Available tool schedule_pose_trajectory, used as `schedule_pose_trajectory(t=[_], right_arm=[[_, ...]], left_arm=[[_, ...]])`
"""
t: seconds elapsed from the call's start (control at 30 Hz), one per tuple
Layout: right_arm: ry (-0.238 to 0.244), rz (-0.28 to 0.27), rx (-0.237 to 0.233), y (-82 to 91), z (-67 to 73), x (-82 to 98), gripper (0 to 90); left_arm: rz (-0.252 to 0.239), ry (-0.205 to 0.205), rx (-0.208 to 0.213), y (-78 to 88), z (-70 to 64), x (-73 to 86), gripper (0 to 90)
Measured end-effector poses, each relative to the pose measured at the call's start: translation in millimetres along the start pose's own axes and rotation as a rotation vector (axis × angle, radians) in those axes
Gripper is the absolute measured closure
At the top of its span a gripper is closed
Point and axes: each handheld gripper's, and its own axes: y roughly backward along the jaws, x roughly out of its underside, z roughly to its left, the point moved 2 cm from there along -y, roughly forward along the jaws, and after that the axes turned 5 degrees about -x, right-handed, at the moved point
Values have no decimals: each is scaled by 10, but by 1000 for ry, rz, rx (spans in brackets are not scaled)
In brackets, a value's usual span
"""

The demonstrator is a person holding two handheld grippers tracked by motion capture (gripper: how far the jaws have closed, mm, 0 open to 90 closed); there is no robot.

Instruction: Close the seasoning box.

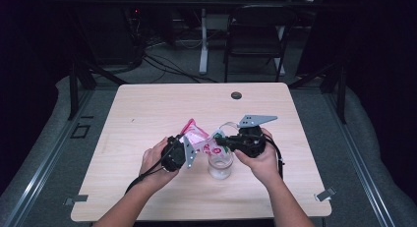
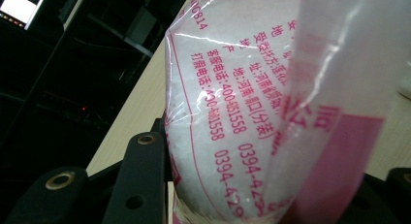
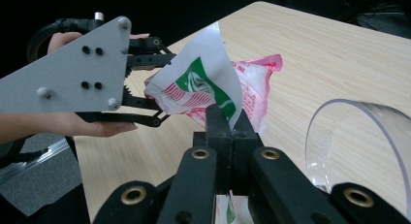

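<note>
The bag (image 1: 196, 134) of white grains hangs between the two grippers, just above and a little to the far left of the clear glass (image 1: 220, 164), which stands on the table (image 1: 147, 109) close to the person's side. The left gripper (image 1: 189, 149), left of the glass, clasps the full body of the bag; in the left gripper view the plastic, printed in pink, bulges against the inside of a black jaw. The right gripper (image 3: 228, 118), just beyond the glass, has its jaws clenched flat on a thin top corner of the bag, the white flap with the green mark rising from between them.

The work in hand looks like opening the bag or tipping it into the glass. To do that well, I would judge, the left gripper should hold firm without squeezing harder, since a packed bag can burst or spurt grains. The right gripper should pull its corner steadily away from the left rather than jerk, keeping the opening turned up until it stands over the rim of the glass. Both hands ought to stay near the glass, so any spill falls inside. Whether the seal is already torn I cannot tell.
</note>
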Motion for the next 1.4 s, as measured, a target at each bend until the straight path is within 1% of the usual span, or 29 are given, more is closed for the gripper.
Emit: schedule_pose_trajectory(t=[0.2,0.23,0.3,0.37,0.63,0.67,0.73,0.8,0.93,1.03,1.2,1.23,1.37,1.4], right_arm=[[-9,-5,4,3,-25,9,900],[-8,-6,4,5,-26,9,900],[-6,-9,3,14,-26,8,900],[-6,-15,0,23,-21,6,900],[3,-23,-7,65,-10,-7,900],[3,-24,-10,70,-10,-7,900],[2,-27,-10,76,-10,-6,900],[1,-27,-9,80,-11,-2,900],[4,-23,-14,95,-24,5,900],[3,-24,-20,104,-26,8,900],[17,-20,-37,119,-30,16,900],[16,-19,-34,122,-32,17,900],[13,-23,-33,131,-34,17,900],[13,-24,-33,133,-36,17,900]], left_arm=[[-7,-19,-20,2,0,-16,629],[-17,-13,-27,-1,-7,-20,629],[-8,-37,-37,14,7,-28,629],[-13,-41,-43,20,9,-36,630],[-22,-92,-88,55,22,-78,630],[-17,-110,-92,61,31,-84,630],[-13,-130,-99,67,39,-96,631],[-18,-138,-105,67,37,-104,631],[-20,-178,-129,82,43,-128,631],[-20,-189,-136,89,47,-139,632],[-22,-216,-146,91,55,-161,633],[-21,-215,-145,90,52,-164,633],[-19,-236,-154,92,58,-186,634],[-22,-247,-161,93,61,-194,634]])
